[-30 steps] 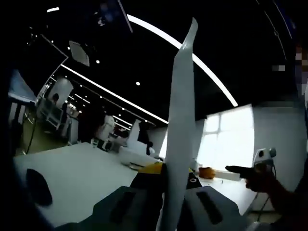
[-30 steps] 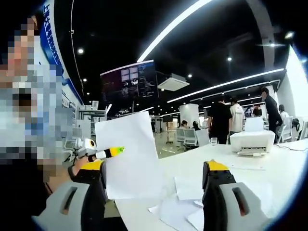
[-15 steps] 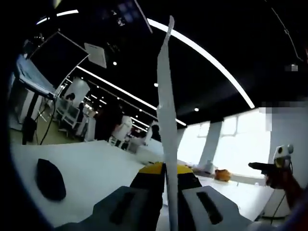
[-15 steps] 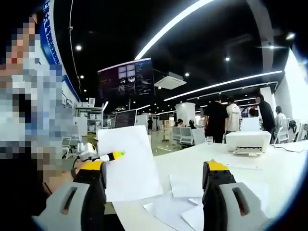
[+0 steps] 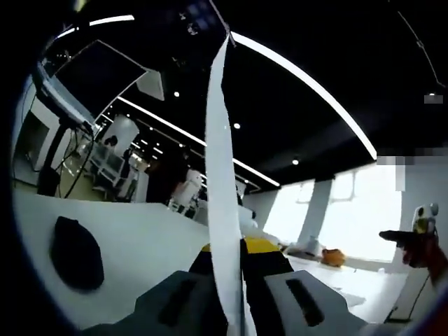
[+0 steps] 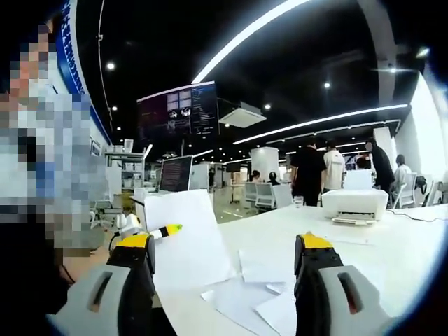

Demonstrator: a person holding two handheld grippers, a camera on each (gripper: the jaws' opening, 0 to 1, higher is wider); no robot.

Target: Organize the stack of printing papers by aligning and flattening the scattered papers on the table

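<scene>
A white paper sheet [image 5: 218, 175] stands edge-on, pinched between the yellow-tipped jaws of my left gripper [image 5: 228, 257], and its top leans left. In the right gripper view the same sheet [image 6: 185, 241] faces me, held at its left edge by the left gripper [image 6: 155, 230] just above the table's near-left corner. Several loose sheets [image 6: 255, 297] lie scattered and overlapping on the white table [image 6: 392, 252]. My right gripper [image 6: 227, 260] hovers over them, jaws wide apart with nothing between. It also shows at the far right of the left gripper view, right gripper [image 5: 411, 239].
A black mouse-like object [image 5: 74, 253] lies on the table at the left. A white printer [image 6: 353, 204] stands at the table's far end, with a single sheet [image 6: 348, 240] before it. People [image 6: 313, 173] stand behind. An orange item [image 5: 334, 257] sits far off.
The held sheet has sunk a little toward the table and its top now leans left in the left gripper view. The right gripper stays open over the loose sheets.
</scene>
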